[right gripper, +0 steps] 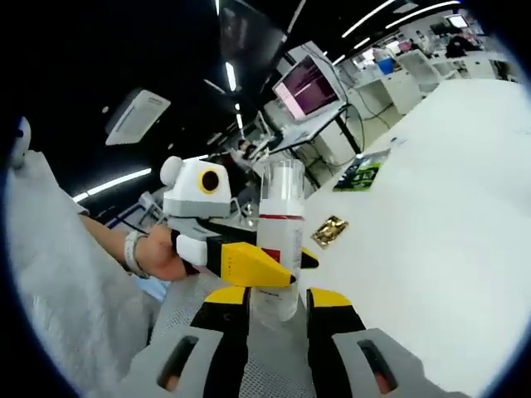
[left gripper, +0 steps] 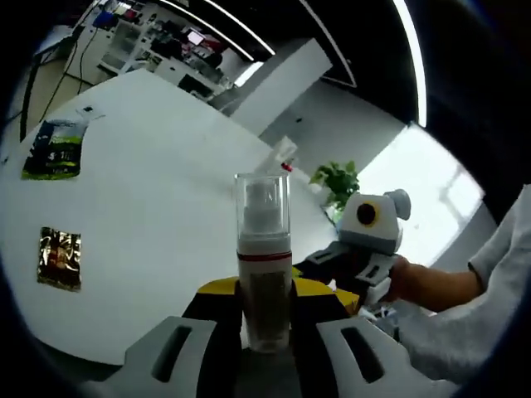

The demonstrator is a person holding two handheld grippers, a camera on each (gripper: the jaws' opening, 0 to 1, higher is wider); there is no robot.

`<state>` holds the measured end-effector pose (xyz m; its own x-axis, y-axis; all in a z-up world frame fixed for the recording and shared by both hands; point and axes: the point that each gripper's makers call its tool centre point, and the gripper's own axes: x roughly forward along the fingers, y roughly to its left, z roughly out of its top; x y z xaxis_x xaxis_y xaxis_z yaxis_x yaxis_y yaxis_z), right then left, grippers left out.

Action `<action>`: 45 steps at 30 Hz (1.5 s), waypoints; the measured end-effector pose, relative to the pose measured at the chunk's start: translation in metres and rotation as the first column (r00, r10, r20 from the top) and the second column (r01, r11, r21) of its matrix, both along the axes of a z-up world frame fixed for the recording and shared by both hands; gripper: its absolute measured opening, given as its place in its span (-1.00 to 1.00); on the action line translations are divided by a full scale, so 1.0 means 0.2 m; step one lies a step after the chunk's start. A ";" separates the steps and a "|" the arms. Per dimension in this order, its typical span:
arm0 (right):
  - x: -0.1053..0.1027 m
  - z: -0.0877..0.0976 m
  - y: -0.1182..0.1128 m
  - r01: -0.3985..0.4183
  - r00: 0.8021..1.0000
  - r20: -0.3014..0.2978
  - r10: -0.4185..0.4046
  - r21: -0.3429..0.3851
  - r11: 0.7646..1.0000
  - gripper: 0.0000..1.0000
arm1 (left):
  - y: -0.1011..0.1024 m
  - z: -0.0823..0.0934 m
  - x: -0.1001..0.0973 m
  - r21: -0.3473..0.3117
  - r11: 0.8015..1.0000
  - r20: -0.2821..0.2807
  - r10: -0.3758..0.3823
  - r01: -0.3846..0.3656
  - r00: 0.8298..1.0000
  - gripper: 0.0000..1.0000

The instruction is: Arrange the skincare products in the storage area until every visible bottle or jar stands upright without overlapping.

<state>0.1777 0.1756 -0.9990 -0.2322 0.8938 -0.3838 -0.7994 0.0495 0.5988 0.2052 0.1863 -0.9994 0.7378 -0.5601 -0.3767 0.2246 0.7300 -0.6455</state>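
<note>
A clear pump bottle [left gripper: 264, 274] with a transparent cap, a white pump and a red band stands upright between my left gripper's [left gripper: 267, 292] yellow-tipped jaws, which are shut on its lower body. In the right gripper view the same bottle [right gripper: 279, 224] rises between my right gripper's [right gripper: 278, 300] jaws, which press its base from both sides. The left gripper [right gripper: 207, 217] comes in from the left there, its yellow jaw lying across the bottle's middle. The right gripper [left gripper: 365, 240] appears in the left gripper view just right of the bottle, held by a hand.
Below lies a white table [left gripper: 158, 191] with a green packet [left gripper: 54, 149] and a gold sachet [left gripper: 60, 259] lying flat on it. A white tube [left gripper: 280, 156] and a potted plant [left gripper: 336, 178] are at its far edge. A grey mesh surface [right gripper: 274, 369] lies under the right gripper.
</note>
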 end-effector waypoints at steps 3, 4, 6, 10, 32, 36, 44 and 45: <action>0.02 0.01 -0.04 0.010 1.000 0.019 -0.009 -0.009 1.000 -0.48 | 0.00 -0.03 0.00 0.052 0.999 -0.008 -0.007 0.007 1.000 -0.66; 0.03 0.02 -0.05 0.012 1.000 0.025 -0.012 -0.006 1.000 -0.48 | 0.00 -0.04 -0.01 0.074 0.997 -0.014 -0.014 0.015 1.000 -0.66; 0.05 0.04 -0.06 0.025 0.999 0.026 -0.025 -0.001 1.000 -0.48 | -0.02 -0.07 -0.02 0.133 0.990 -0.021 -0.043 0.046 0.999 -0.66; 0.09 0.11 -0.01 0.084 0.996 0.012 -0.084 0.040 0.996 -0.50 | -0.07 -0.12 -0.05 0.233 0.965 -0.043 -0.116 0.122 0.992 -0.66; 0.09 0.01 0.05 0.214 0.976 -0.024 -0.217 -0.091 0.973 -0.79 | -0.09 -0.14 -0.05 0.428 0.889 -0.001 -0.182 0.165 0.983 -0.63; 0.14 0.02 0.04 0.237 0.971 0.025 -0.236 -0.089 0.967 -0.79 | -0.09 -0.15 -0.05 0.451 0.876 0.017 -0.200 0.172 0.980 -0.57; 0.30 0.05 -0.04 0.300 0.953 0.070 -0.295 -0.078 0.951 -0.79 | -0.05 -0.19 -0.05 0.536 0.824 -0.015 -0.206 0.182 0.978 -0.21; 0.33 0.05 -0.06 0.313 0.949 0.074 -0.307 -0.077 0.947 -0.79 | -0.04 -0.18 -0.05 0.549 0.816 -0.009 -0.213 0.183 0.977 -0.17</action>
<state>0.2442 0.1638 -0.9884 0.0766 0.8805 -0.4679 -0.7704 0.3502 0.5328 0.1953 0.1789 -1.0346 0.6598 -0.4115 -0.6288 0.4240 0.8947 -0.1407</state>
